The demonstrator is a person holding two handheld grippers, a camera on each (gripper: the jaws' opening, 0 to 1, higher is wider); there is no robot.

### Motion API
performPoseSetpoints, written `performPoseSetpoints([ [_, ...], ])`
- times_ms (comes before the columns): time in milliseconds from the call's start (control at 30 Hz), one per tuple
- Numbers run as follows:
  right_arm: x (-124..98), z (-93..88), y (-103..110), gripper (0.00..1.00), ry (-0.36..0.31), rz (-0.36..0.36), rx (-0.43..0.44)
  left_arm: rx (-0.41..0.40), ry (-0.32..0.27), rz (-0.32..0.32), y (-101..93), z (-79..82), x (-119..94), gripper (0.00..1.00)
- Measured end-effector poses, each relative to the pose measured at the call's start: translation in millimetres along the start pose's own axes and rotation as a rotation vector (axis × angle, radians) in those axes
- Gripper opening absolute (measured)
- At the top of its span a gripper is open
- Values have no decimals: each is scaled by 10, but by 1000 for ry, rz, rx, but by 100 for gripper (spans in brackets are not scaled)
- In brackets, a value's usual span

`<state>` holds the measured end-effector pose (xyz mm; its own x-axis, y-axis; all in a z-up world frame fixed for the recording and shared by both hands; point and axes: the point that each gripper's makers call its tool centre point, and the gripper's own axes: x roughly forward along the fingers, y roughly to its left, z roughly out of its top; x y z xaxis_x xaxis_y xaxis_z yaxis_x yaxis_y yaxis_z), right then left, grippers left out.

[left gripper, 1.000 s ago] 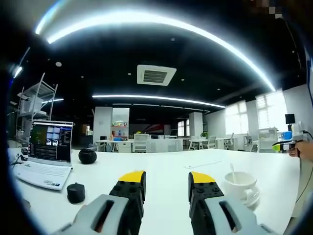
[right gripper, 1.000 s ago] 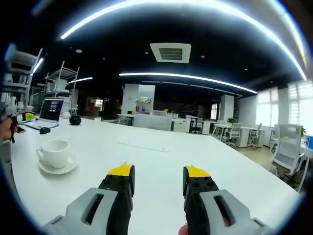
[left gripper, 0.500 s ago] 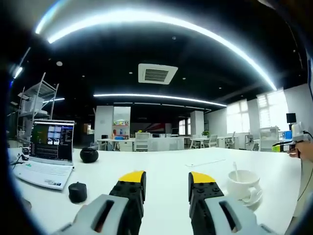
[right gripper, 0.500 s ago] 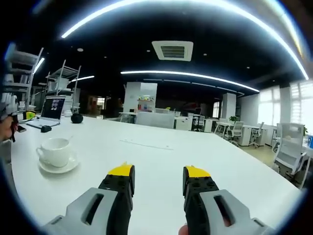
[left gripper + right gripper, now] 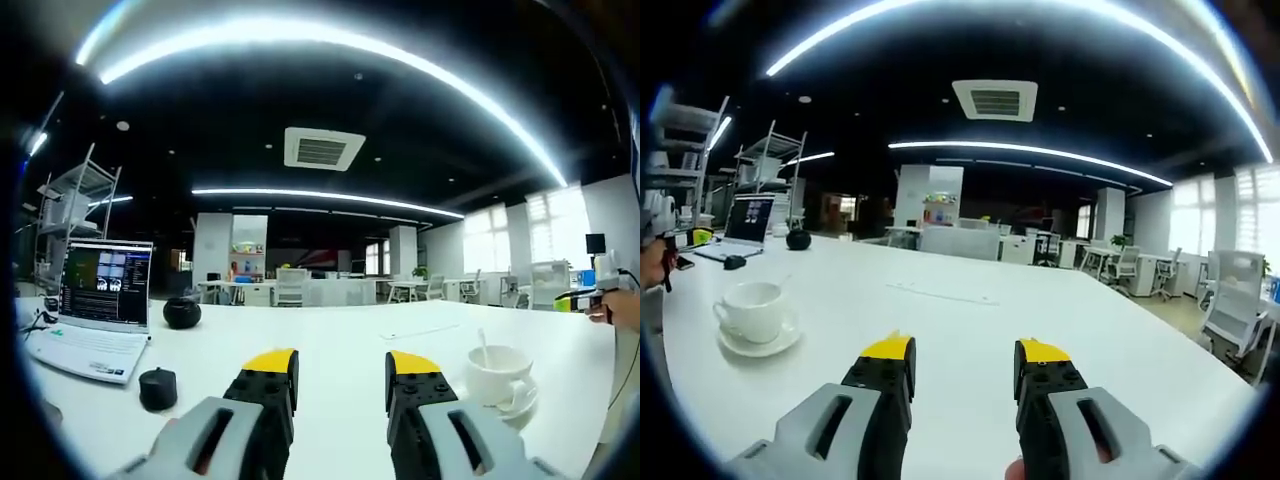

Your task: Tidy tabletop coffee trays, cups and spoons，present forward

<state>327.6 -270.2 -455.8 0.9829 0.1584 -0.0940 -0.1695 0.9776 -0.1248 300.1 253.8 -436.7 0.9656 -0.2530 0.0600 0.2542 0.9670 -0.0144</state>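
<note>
A: In the left gripper view, what is being risked?

B: The left gripper [image 5: 341, 368] is being held with jaws parted and empty above the white table [image 5: 330, 345]. The cup [image 5: 497, 366], with a spoon [image 5: 481, 347] standing in it, is being carried on a saucer [image 5: 522, 400] just to the right; a careless approach could tip it. A laptop [image 5: 96, 320] and mouse [image 5: 157, 388] are lying to the left.

A: And in the right gripper view?

B: The right gripper [image 5: 964, 362] is likewise being kept open, nothing gripped. The cup [image 5: 752, 309] is sitting well to the left. An open office is being shown beyond.
</note>
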Motion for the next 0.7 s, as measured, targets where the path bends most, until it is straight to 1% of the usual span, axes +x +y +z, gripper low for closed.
performPoseSetpoints([
  [700,8,7,38,40,-5,10,2,1,-3,-8,-48,17,12,36],
])
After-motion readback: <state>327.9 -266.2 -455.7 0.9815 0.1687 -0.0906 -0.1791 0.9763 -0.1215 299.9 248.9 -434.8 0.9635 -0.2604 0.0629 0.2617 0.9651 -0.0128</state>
